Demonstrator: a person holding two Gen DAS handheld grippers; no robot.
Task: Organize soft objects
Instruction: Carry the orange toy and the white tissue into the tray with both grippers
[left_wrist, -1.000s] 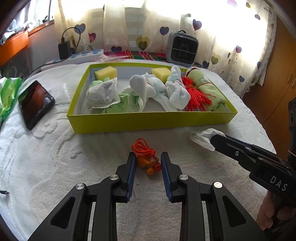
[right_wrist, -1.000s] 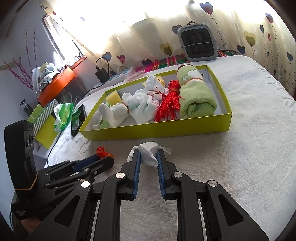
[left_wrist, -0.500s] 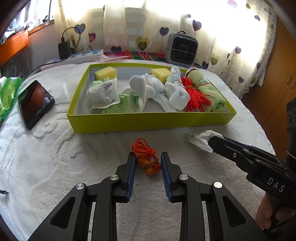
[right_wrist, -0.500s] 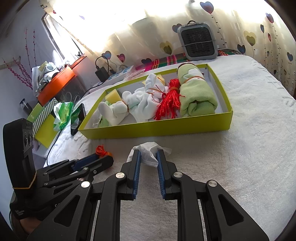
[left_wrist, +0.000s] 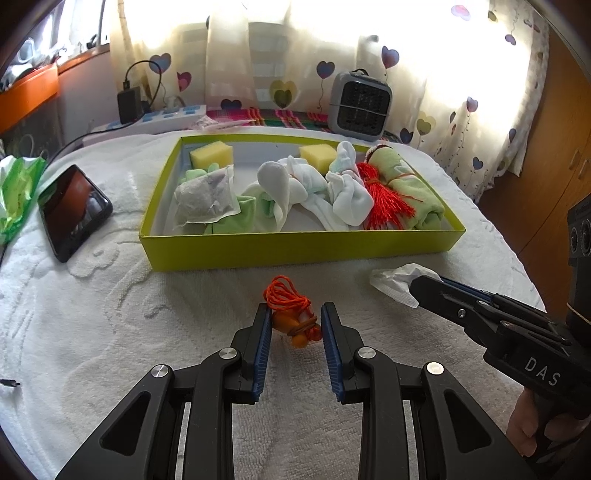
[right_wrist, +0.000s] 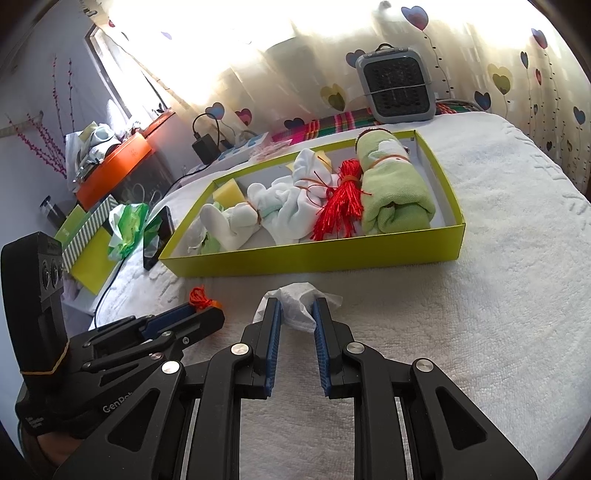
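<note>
Where the white towel (left_wrist: 92, 332) spreads out to the left, one dark phone (left_wrist: 72, 210) lies flat beside a single yellow-green tray (left_wrist: 295, 249), and behind them stand one power strip (left_wrist: 162, 116) and one small grey heater (left_wrist: 360, 105). Inside the tray, from left to right, sit two yellow sponges (left_wrist: 211, 154), one grey-white sachet (left_wrist: 205, 199) on pale green cloth, a tangle of white socks (left_wrist: 314, 192) whose number is hard to make out, one red tassel (left_wrist: 384, 205) and one rolled green towel (left_wrist: 406, 184). In front of the tray, the left gripper (left_wrist: 293, 325) has its jaws drawn in close on one small orange toy (left_wrist: 295, 323) with a looped orange cord, its pads against the toy's sides as it rests on the towel. Further right, the right gripper (right_wrist: 297, 314) is closed as far as it goes on one crumpled white tissue (right_wrist: 299, 299), also down on the towel. The gripper fingers cover part of each held thing. A person's hand (left_wrist: 524, 428) shows only partly at the lower right edge, cut off by the frame.
</note>
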